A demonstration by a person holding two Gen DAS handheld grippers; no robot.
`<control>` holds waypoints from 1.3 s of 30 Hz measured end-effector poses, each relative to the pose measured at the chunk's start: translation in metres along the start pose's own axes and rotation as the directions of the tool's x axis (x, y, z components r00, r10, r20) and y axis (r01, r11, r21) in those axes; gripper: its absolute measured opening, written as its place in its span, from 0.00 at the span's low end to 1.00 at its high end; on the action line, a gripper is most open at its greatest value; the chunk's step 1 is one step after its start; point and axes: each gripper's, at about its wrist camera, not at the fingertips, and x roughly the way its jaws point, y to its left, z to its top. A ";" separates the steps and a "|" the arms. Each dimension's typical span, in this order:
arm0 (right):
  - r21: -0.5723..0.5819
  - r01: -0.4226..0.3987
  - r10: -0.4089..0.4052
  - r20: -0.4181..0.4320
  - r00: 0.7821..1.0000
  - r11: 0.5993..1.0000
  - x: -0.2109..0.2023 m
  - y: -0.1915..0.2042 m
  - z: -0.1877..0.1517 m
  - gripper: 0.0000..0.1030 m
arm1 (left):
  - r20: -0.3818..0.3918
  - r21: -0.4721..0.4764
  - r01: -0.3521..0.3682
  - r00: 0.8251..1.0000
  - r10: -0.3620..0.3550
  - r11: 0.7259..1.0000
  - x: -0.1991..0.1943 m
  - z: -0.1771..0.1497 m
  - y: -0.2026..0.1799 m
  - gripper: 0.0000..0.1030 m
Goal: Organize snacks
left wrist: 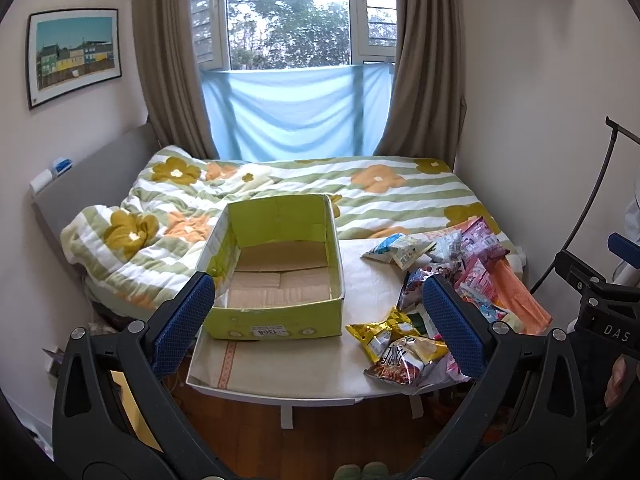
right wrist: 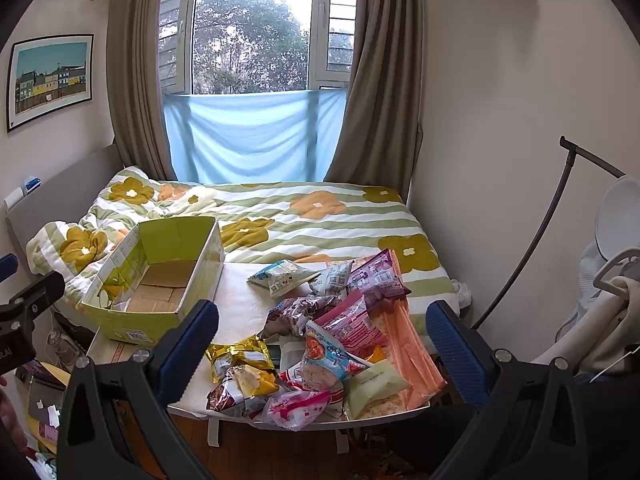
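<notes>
A small white table (left wrist: 280, 376) stands against the foot of a bed with a green-striped floral quilt (left wrist: 400, 196). On the table's left half sits an open yellow-green cardboard box (left wrist: 276, 322), empty, its long axis running from the near edge toward the bed. On the right half lies a loose heap of snack packets (right wrist: 332, 336), reaching from the near right corner to the far edge; a gold foil bag (right wrist: 240, 356) lies at the heap's near left side.

Both tools hang above the near edge, holding nothing. The left gripper (left wrist: 316, 324) has its jaws spread wide, facing the box. The right gripper (right wrist: 320, 344), also spread wide, faces the heap directly and looks the nearer of the two, so it seems better placed for a first pick; the box lies to its left.
</notes>
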 end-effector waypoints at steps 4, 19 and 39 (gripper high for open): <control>0.000 0.000 0.000 -0.001 1.000 1.000 0.000 0.000 0.000 1.00 | -0.001 -0.002 0.001 1.000 -0.001 1.000 0.002 0.002 0.000 1.00; 0.003 0.002 -0.002 -0.007 1.000 1.000 0.001 0.003 -0.003 1.00 | -0.003 -0.005 0.006 1.000 -0.006 1.000 0.010 0.003 -0.001 1.00; 0.032 -0.007 0.009 -0.057 0.998 0.999 0.017 0.002 0.003 1.00 | -0.054 -0.017 0.076 0.996 -0.077 0.997 0.027 0.004 0.007 1.00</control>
